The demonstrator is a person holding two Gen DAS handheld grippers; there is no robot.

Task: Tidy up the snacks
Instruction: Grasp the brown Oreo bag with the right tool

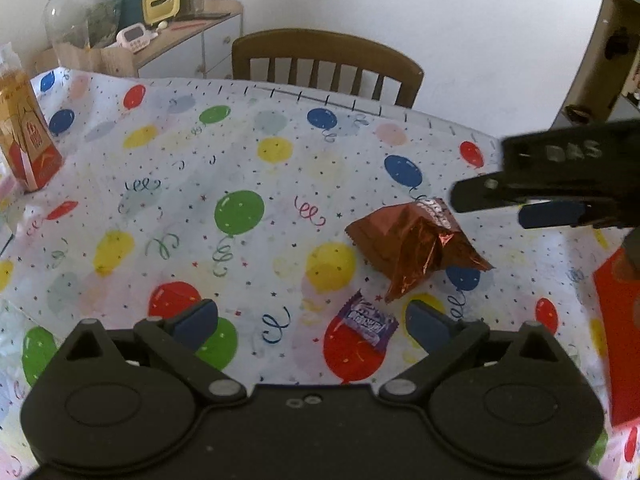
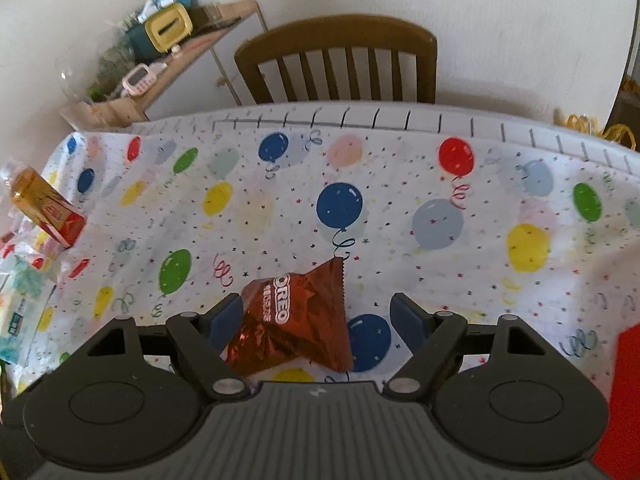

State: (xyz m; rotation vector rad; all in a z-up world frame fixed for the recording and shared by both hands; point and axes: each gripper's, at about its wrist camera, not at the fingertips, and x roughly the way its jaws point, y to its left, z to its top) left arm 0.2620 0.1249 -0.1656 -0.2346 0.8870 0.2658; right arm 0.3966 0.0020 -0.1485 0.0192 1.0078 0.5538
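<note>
Balloon-print tablecloth (image 1: 248, 152) | crinkled foil Oreo packet (image 2: 296, 320) between right gripper's (image 2: 318, 318) wide jaws, unpinched | left gripper (image 1: 312, 322) wide, empty

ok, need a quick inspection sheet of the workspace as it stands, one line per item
Surface: table under balloon-print cloth.
Job's things: brown Oreo packet lying near centre; small purple candy wrapper beside it.
Clutter: orange-red carton standing at left edge; red object at right edge.
Grippers: left tool open, empty; right tool open, straddling the Oreo packet, not gripping.
Cables: nothing seen.
Surroundings: wooden chair behind table; cluttered sideboard; white wall.
</note>
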